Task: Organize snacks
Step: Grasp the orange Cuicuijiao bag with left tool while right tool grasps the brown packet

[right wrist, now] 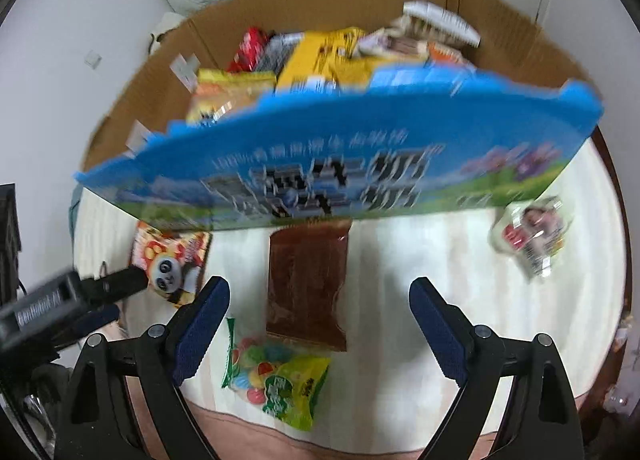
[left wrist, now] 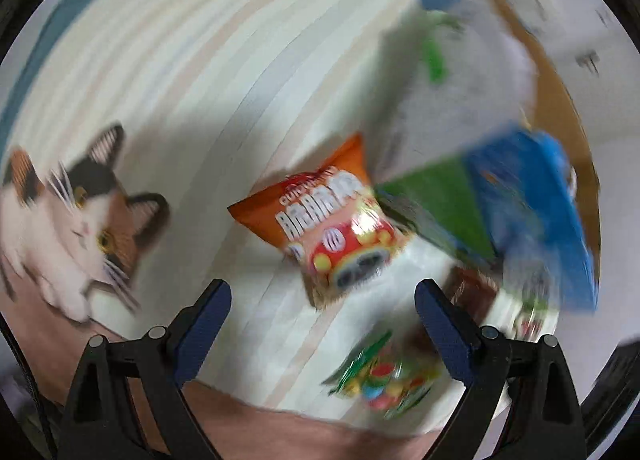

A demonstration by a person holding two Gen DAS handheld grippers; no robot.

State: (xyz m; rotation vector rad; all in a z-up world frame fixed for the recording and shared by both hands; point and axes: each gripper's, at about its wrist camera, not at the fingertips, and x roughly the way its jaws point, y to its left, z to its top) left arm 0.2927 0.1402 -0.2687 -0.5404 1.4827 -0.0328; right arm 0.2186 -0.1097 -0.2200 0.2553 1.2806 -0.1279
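Snacks, assorted, lying on a round table with a pale striped cloth (right wrist: 420,260).

1. Orange puffed packet (left wrist: 328,216): white lettering, red cartoon car and a panda face; lies toward the table's left edge, ahead of the left gripper (left wrist: 322,300). Blurred.
2. Brown flat packet (right wrist: 306,284): glossy, oblong; lies mid-table, between and ahead of the right gripper's (right wrist: 320,298) fingers, untouched.
3. Clear green-edged bag of coloured candies (right wrist: 272,376): at the near edge of the table, just beside the brown packet's near end.
4. Small clear packet with red label (right wrist: 530,236): toward the right edge, well apart from the rest.
5. Blue carton (right wrist: 340,156): large, dark lettering, green meadow print; stands across the far side of the table.

Left gripper: jaws spread wide, empty. Right gripper: jaws spread wide, empty.

Right wrist view only: brown cardboard box (right wrist: 360,4) behind the blue carton, filled with yellow, red and white packets; the left gripper entering at the left.

Left wrist view only: cat picture (left wrist: 68,228) on the cloth at the table's left edge.
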